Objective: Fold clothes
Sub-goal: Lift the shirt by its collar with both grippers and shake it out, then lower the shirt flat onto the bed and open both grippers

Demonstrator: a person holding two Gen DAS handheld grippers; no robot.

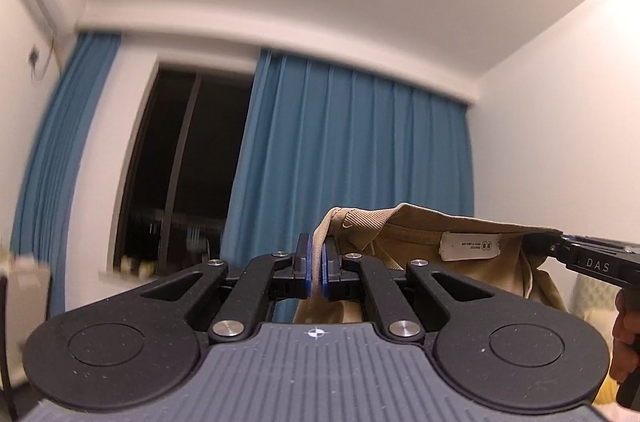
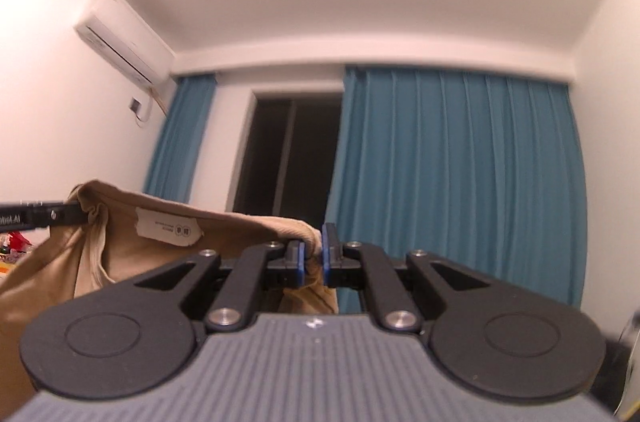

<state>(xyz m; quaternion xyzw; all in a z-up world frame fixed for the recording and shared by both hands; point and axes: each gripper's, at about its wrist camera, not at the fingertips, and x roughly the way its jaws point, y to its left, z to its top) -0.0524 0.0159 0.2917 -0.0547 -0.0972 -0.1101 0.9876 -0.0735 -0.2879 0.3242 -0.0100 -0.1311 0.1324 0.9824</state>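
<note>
We held the tan shirt [image 1: 408, 242] up in the air by its neckline, one gripper at each shoulder, with the white neck label [image 1: 471, 246] facing the cameras between them. The left gripper [image 1: 316, 268] had its blue-padded fingers [image 1: 306, 262] clenched on a fold of the collar edge, and the right gripper [image 2: 313, 254] was pinched the same way on the other end of that ribbed edge. From the left wrist view we could also see the right tool's black body reaching in from the side, with our right hand [image 1: 624, 338] wrapped around its handle. We judged this to be the lift-and-spread step, the garment hanging open below us and not yet laid down. The next move seemed to call for keeping both grips firm and level, drawing the shoulders apart to take out the slack, then lowering the shirt flat so that it did not bunch. No table or bed showed in either view, both cameras being tilted upward. The room had white walls and ceiling, blue curtains [image 2: 456, 182] drawn back from a dark window [image 1: 180, 162], and an air conditioner [image 2: 124, 52] mounted high on the wall.
</note>
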